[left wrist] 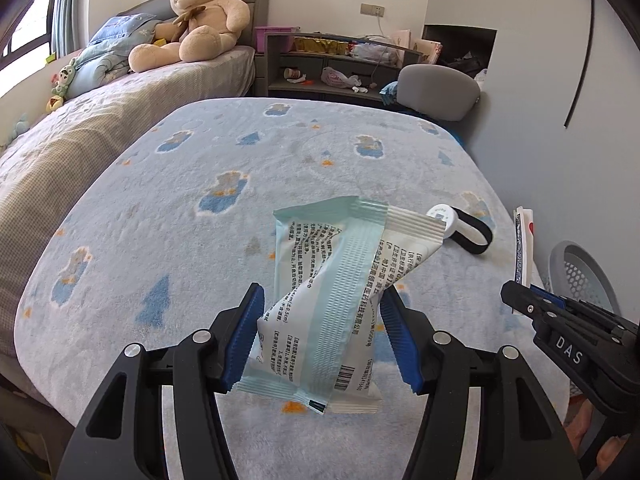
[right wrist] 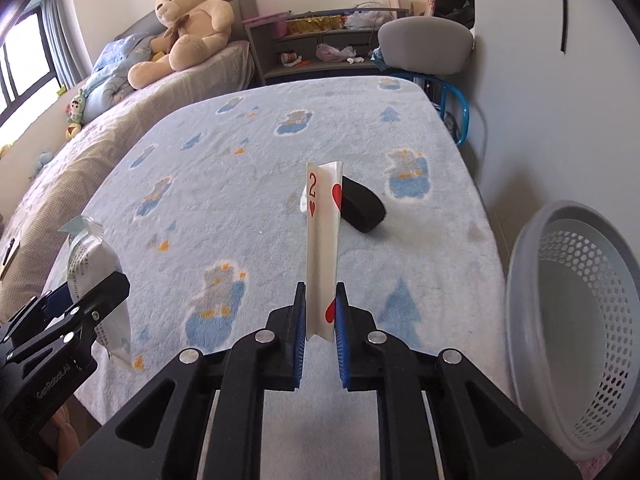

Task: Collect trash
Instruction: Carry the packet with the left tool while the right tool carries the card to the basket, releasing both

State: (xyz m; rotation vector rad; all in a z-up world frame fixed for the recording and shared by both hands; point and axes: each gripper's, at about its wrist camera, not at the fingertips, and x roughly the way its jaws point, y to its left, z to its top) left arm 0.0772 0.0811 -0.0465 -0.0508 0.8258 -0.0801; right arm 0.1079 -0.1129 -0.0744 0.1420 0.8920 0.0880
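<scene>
Two items held: left gripper [left wrist: 322, 336] fingers clamp crinkled pale-green plastic wrapper [left wrist: 328, 300]; right gripper [right wrist: 320, 332] fingers pinch bent two-of-hearts playing card [right wrist: 322, 240].

A big tan plush teddy bear [left wrist: 200, 20] sits at my bed's head end. Blue quilted bedding [left wrist: 108, 52] lies beside it. My grey padded chair [right wrist: 424, 42] stands behind the blanket-covered table's far edge.

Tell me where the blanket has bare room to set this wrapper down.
Free: the blanket left of the wrapper toward the bed, and the far end toward the chair. Crowded: the right edge, with the black strap, playing card and basket.
</scene>
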